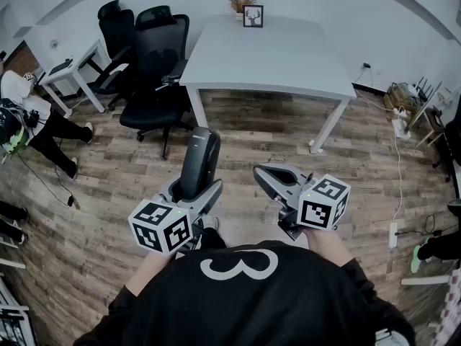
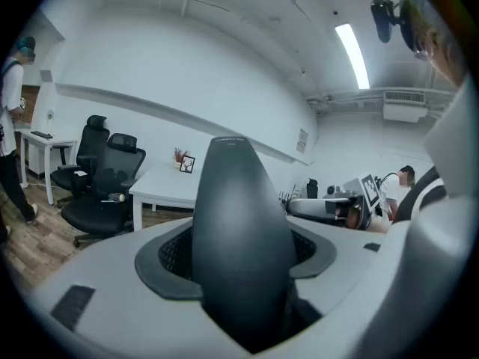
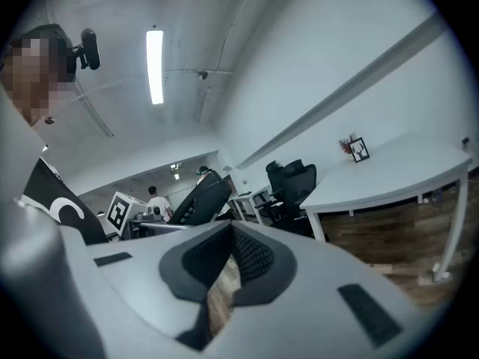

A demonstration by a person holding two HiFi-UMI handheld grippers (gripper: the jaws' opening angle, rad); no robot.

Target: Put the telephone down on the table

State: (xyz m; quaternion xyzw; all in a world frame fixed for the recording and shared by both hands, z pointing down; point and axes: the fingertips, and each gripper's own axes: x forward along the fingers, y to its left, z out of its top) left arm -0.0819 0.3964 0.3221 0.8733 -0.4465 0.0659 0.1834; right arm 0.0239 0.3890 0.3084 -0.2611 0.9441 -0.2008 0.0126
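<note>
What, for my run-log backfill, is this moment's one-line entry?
left gripper: shut on dark grey cordless telephone | right gripper: shut, empty | white rectangular table: ahead, telephone not yet down

Table [image 1: 274, 56] ahead, far side near wall. Picture frame [image 1: 253, 16] at table's far edge; plant [image 1: 241, 2] just behind it to left, maybe touching, too small to tell. Office chairs [image 1: 155, 63] left of table, nearest one close to its left end. Small desk [image 1: 68, 74] further left, beyond chairs. Person [image 1: 29, 121] at far left edge, in front of small desk. Power strip [image 1: 393, 234] on floor at right, well apart from table. Foreground: telephone [image 1: 199, 161] upright between jaws of left gripper [image 1: 194, 191]; right gripper [image 1: 268, 175] beside it on right, apart. Both short of table, over floor.
</note>
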